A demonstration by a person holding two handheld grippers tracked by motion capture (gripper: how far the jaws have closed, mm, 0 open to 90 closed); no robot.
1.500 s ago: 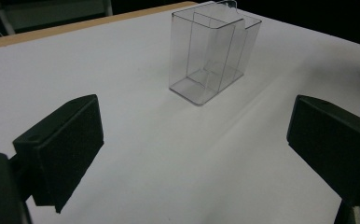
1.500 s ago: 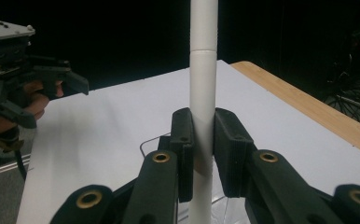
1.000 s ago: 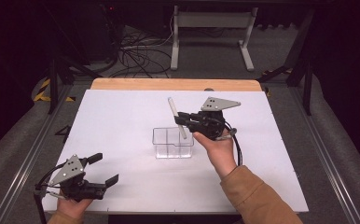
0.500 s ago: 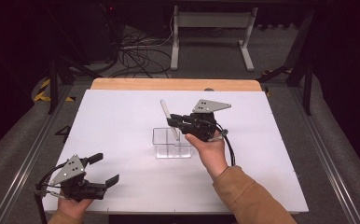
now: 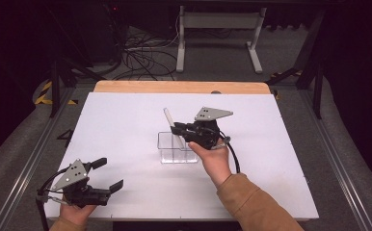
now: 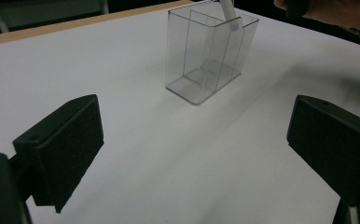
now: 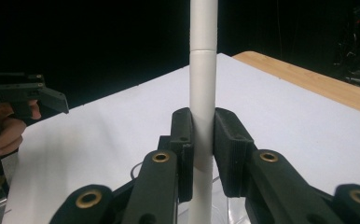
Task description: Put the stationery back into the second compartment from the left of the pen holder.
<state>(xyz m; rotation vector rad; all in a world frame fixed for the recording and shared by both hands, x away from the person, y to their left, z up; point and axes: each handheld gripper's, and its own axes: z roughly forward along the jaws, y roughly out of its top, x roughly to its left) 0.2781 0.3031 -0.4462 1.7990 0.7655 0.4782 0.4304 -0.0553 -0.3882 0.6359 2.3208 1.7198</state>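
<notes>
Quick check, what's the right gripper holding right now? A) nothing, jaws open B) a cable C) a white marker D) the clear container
C: in the right gripper view the right gripper has its jaws closed on a white marker, whose lower end dips into the clear container in the high view.

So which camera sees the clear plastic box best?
The left gripper view: the clear box stands whole, with its inner dividers visible. The high view shows it small, partly behind the right gripper. The right gripper view catches just a bottom sliver.
</notes>
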